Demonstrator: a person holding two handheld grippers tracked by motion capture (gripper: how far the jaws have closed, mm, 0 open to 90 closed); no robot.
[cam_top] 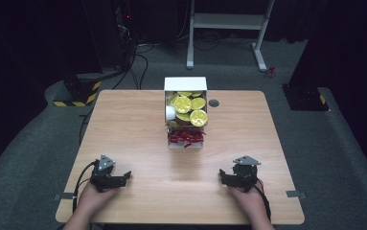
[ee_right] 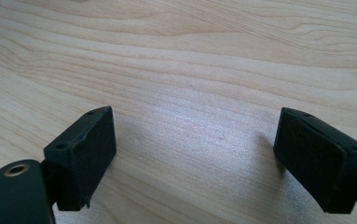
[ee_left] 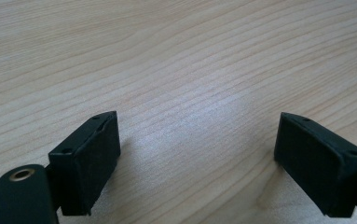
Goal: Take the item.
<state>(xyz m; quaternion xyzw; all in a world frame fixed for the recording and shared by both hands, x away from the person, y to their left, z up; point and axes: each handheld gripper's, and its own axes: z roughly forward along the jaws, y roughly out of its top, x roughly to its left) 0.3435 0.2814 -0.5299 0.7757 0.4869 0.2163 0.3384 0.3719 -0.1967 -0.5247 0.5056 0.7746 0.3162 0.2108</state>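
Note:
A white box (cam_top: 185,84) stands at the table's far middle, holding several yellow-green round lids (cam_top: 183,104) and a white cup (cam_top: 170,112). In its near part lies red shredded filling (cam_top: 186,137). My left gripper (cam_top: 123,178) rests low over the near left of the wooden table (cam_top: 133,143), held by a hand. My right gripper (cam_top: 224,178) sits at the near right. In the left gripper view the left gripper (ee_left: 197,135) stands open over bare wood. The right gripper view shows the right gripper (ee_right: 195,135) open too, nothing between its jaws.
A small dark round grommet (cam_top: 213,103) sits in the tabletop right of the box. Beyond the table stand a white desk frame (cam_top: 229,28), black equipment with cables and yellow-black striped bases (cam_top: 83,93) on a grey carpet.

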